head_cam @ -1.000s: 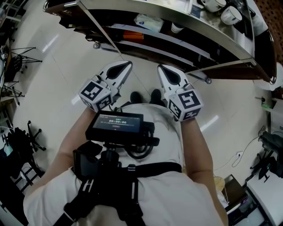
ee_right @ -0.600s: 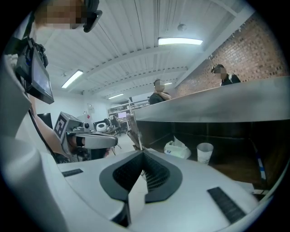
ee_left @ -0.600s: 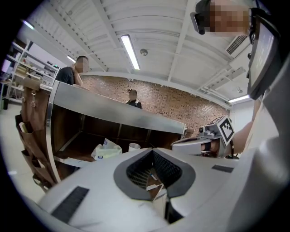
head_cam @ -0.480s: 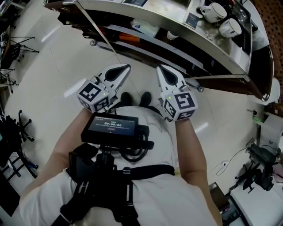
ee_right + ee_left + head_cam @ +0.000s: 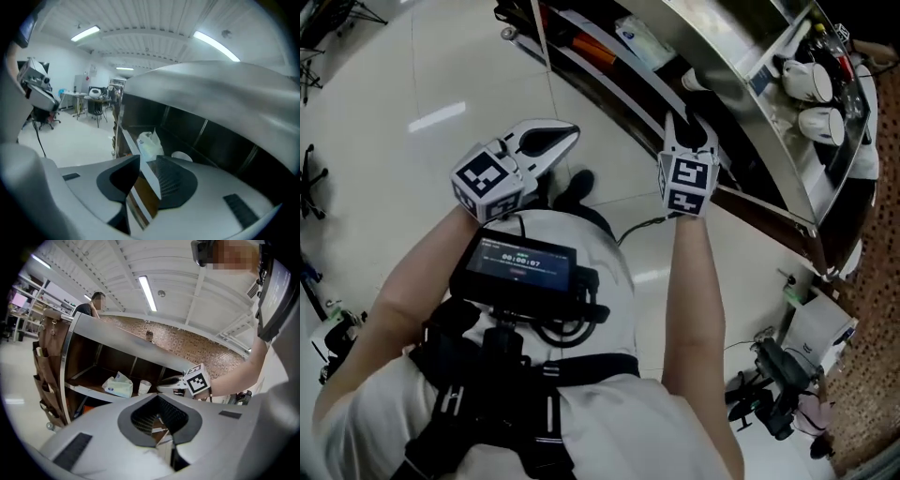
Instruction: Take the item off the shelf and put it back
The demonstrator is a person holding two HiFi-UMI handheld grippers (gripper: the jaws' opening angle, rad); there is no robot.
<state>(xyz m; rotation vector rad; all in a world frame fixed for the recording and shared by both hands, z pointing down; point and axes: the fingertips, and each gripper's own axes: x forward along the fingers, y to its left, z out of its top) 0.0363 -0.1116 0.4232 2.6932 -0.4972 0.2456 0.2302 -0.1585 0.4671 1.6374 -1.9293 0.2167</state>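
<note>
A steel shelf unit (image 5: 741,94) stands ahead. On its middle shelf lie a white tissue pack (image 5: 642,42) (image 5: 115,386) (image 5: 149,144) and a white paper cup (image 5: 694,80) (image 5: 144,387) (image 5: 182,157). My right gripper (image 5: 691,127) (image 5: 147,159) (image 5: 171,380) is raised at the shelf's front edge, pointing in toward the cup. Its jaws are opening and hold nothing; only the shelf's edge shows through the gap. My left gripper (image 5: 567,134) (image 5: 157,397) hangs lower and further left, away from the shelf, with its tips together and nothing in it.
Two white mugs (image 5: 811,80) stand on a higher shelf. An orange thing (image 5: 595,52) lies on a lower shelf. A brown hanging organiser (image 5: 47,366) covers the unit's left end. Gear on stands (image 5: 778,394) sits on the floor at my right.
The view has swung toward the shelf. My right gripper has risen and reached to the shelf edge, and its jaws have parted. The left gripper stays low and shut.
</note>
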